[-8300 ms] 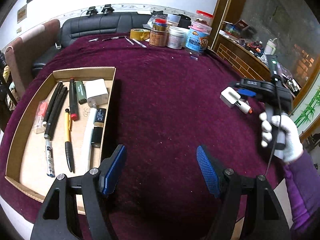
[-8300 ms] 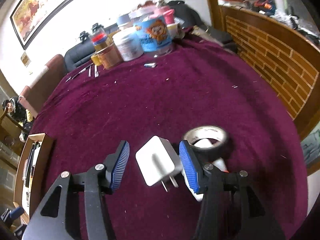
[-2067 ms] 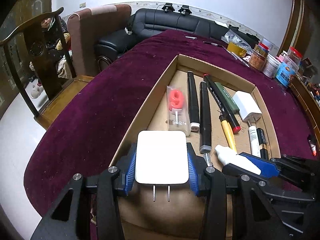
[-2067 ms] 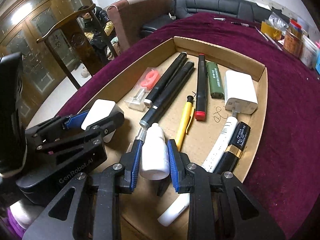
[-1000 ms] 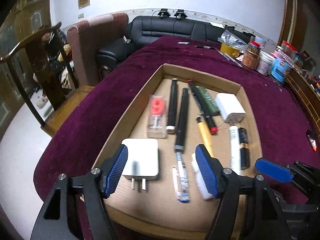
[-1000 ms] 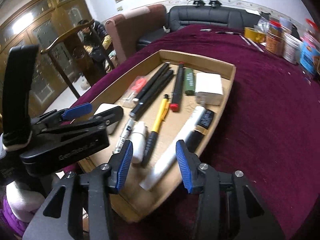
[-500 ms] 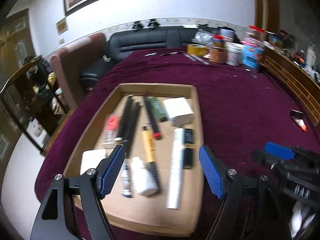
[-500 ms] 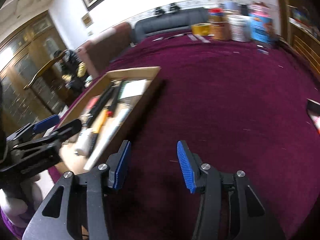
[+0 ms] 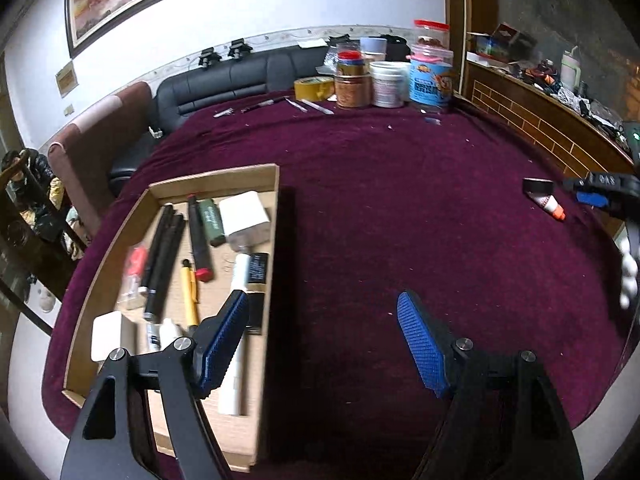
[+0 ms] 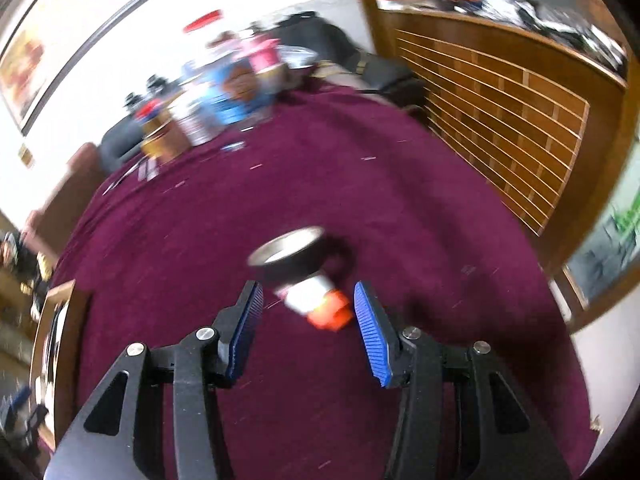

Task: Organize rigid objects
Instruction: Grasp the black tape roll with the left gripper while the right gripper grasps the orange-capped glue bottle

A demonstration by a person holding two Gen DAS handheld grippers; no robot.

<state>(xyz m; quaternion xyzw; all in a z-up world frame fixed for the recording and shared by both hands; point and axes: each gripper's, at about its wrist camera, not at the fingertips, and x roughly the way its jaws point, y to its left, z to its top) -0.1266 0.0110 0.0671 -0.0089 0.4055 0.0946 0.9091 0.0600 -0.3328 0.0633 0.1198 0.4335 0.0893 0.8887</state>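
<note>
The right hand-held gripper [image 10: 308, 320] is spread, empty, around a blurred white tube with an orange cap [image 10: 316, 306] lying on the surface [image 10: 280, 184] against a dark tape roll [image 10: 290, 258]; details are smeared. The left hand-held gripper [image 9: 320, 344] is spread, partly hiding the cardboard tray [image 9: 224, 178]

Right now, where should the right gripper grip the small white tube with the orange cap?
Probably across the white tube body, behind its orange cap, coming from the cap end. It lies flat with its far end against the black tape roll, already between the open right gripper pads.
</note>
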